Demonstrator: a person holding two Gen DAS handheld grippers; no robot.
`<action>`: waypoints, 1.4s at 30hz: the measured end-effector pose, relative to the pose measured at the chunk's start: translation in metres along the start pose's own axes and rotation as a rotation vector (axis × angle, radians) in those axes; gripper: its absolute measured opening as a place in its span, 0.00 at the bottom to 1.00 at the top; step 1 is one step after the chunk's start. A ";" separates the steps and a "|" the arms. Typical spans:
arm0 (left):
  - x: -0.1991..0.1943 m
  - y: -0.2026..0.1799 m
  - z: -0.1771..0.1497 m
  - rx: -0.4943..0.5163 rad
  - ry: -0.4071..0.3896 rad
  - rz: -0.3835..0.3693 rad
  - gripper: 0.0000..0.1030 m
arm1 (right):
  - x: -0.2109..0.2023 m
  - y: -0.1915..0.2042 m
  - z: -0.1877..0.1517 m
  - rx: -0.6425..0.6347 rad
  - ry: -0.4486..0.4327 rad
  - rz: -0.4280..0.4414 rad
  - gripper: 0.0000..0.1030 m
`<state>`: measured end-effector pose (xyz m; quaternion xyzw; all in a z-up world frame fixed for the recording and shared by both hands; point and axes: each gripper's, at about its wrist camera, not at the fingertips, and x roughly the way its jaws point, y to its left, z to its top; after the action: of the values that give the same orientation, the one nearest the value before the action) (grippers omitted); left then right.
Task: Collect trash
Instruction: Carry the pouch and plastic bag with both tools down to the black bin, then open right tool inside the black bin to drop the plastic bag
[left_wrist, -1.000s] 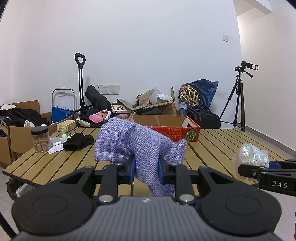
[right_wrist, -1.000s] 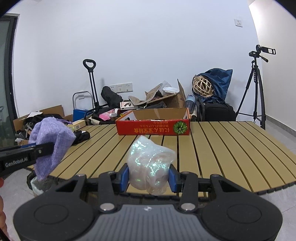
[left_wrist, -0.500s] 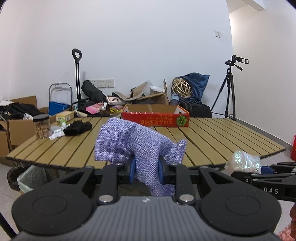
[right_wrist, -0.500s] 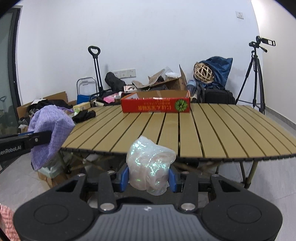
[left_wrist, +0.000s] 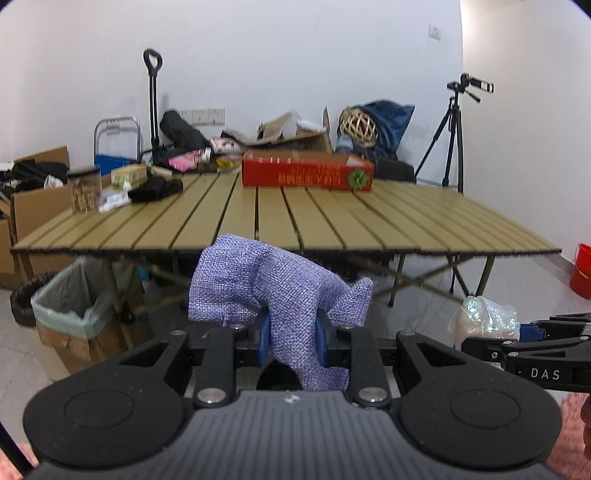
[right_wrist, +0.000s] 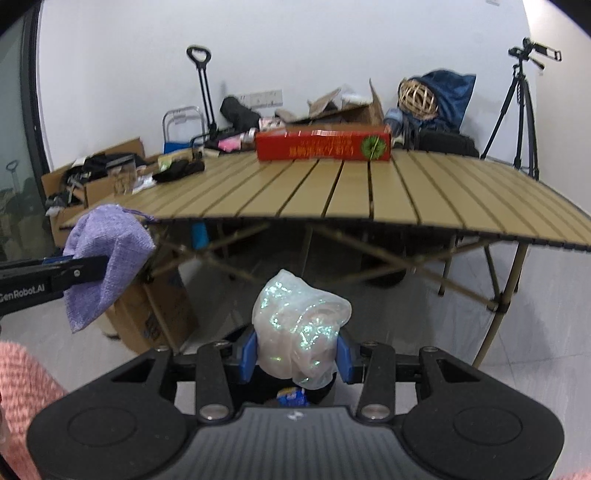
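My left gripper (left_wrist: 292, 341) is shut on a purple woven cloth pouch (left_wrist: 273, 291), which bulges above the blue pads. In the right wrist view the same pouch (right_wrist: 107, 258) hangs from the left gripper at the left edge. My right gripper (right_wrist: 297, 356) is shut on a crumpled iridescent plastic wrapper (right_wrist: 299, 325); the wrapper (left_wrist: 484, 319) also shows at the lower right of the left wrist view. Both grippers hang in front of and below the near edge of the slatted wooden table (left_wrist: 280, 221). A cardboard box lined with a pale green bag (left_wrist: 70, 306) stands on the floor under the table's left end.
On the table lie a red carton (left_wrist: 306, 175), a black cloth (left_wrist: 155, 190) and a clear jar (left_wrist: 84, 190). Boxes, a hand trolley (left_wrist: 151, 107) and bags crowd the back wall. A camera tripod (left_wrist: 452, 136) stands at right, a red bucket (left_wrist: 581, 271) on the floor.
Both grippers have drawn back from the table and sunk below its top, each keeping its load. The table's underside, legs and the lined box have come into sight.
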<state>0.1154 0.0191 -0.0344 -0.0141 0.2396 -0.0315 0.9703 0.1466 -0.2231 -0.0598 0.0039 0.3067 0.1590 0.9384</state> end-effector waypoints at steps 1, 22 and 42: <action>0.002 0.002 -0.004 -0.002 0.015 0.000 0.23 | 0.002 0.001 -0.004 -0.002 0.015 0.004 0.40; 0.052 0.027 -0.062 -0.069 0.293 0.001 0.23 | 0.060 0.011 -0.050 0.028 0.264 0.061 0.40; 0.098 0.033 -0.059 -0.062 0.353 0.039 0.23 | 0.147 0.015 -0.023 -0.024 0.310 0.098 0.40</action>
<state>0.1765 0.0448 -0.1331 -0.0335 0.4072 -0.0074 0.9127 0.2407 -0.1668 -0.1618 -0.0167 0.4452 0.2071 0.8710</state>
